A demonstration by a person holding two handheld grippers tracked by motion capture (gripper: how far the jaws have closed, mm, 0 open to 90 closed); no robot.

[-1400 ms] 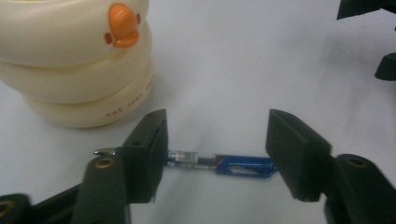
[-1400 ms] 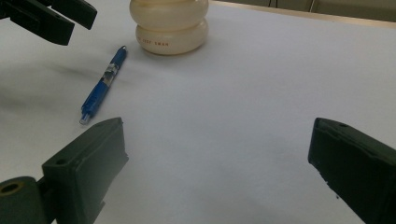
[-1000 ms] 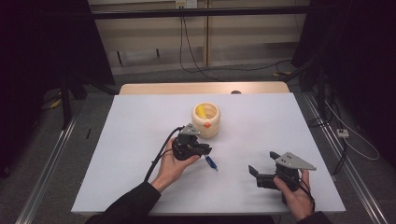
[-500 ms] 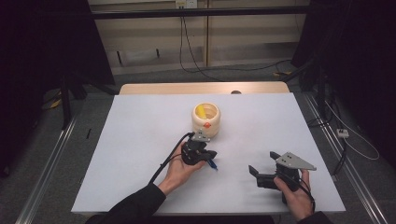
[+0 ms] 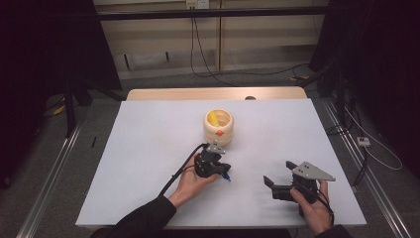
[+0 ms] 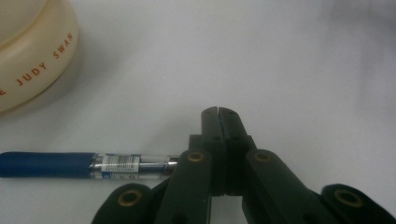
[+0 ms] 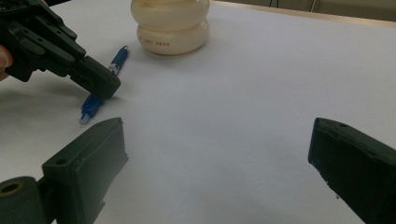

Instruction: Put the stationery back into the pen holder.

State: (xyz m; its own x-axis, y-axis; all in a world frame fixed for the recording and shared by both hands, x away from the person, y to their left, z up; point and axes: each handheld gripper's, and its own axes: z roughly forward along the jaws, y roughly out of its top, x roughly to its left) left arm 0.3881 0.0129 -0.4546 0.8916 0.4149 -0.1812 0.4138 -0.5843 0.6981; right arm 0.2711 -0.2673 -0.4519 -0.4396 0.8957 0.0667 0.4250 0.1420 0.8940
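Note:
A blue pen (image 6: 46, 164) with a clear barrel lies flat on the white table (image 5: 148, 148), just in front of a cream round container (image 5: 218, 126) that has something yellow inside. My left gripper (image 6: 218, 112) is shut, its jaws pressed flat together with nothing between the tips. It hovers low over the pen, whose barrel runs under the left jaw's link. From the right gripper view, the left gripper (image 7: 105, 86) covers the middle of the pen (image 7: 119, 56). My right gripper (image 7: 217, 140) is open and empty near the table's front right, also seen as the right gripper (image 5: 278, 173).
The container (image 7: 170, 28) bears orange lettering on its lower ring. A wooden strip (image 5: 213, 94) edges the table's far side. Cables run across the floor behind it, and metal rails (image 5: 54, 163) flank both sides. White tabletop lies between the two grippers.
My left hand has moved nearer and to the right, away from the container, and down onto the pen. The right hand has stayed put.

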